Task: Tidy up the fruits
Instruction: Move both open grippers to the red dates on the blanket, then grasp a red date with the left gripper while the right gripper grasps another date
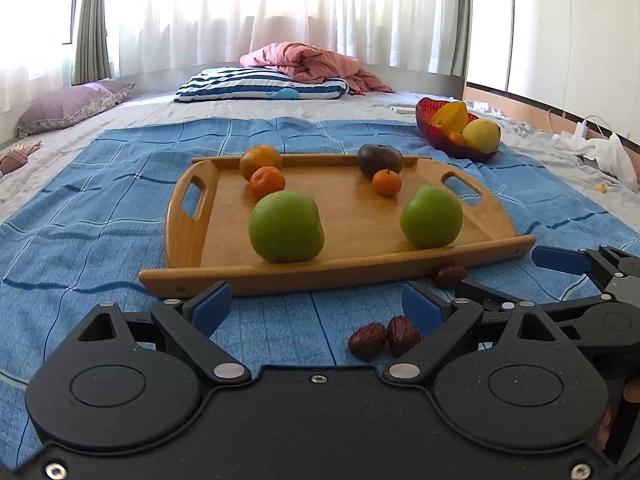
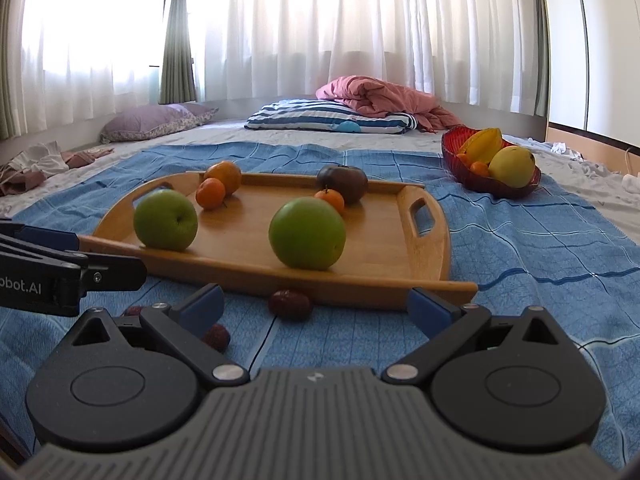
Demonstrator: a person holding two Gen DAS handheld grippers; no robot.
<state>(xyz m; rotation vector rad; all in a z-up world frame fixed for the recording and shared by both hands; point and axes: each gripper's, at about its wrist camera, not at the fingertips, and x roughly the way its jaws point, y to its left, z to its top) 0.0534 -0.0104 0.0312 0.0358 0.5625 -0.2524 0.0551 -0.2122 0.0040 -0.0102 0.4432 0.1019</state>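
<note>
Both tools standing wide, holding nothing: left tool (image 1: 316, 304), right tool (image 2: 316, 306). 3 dates (image 1: 367, 341) lying on the cloth (image 1: 100, 208) before the tray (image 1: 360, 258). Risk: dates rolling off on soft bedding if nudged.

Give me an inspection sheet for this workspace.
Surface: blue cloth spread over a bed.
Job's things: wooden tray holding two green apples, oranges and a dark fruit; three red dates on the cloth before it; red bowl of fruit behind.
Clutter: white clothes at the right.
Grippers: left gripper and right gripper open, empty.
Cables: white cable, far right.
Surroundings: pillows, pink quilt, curtains.
</note>
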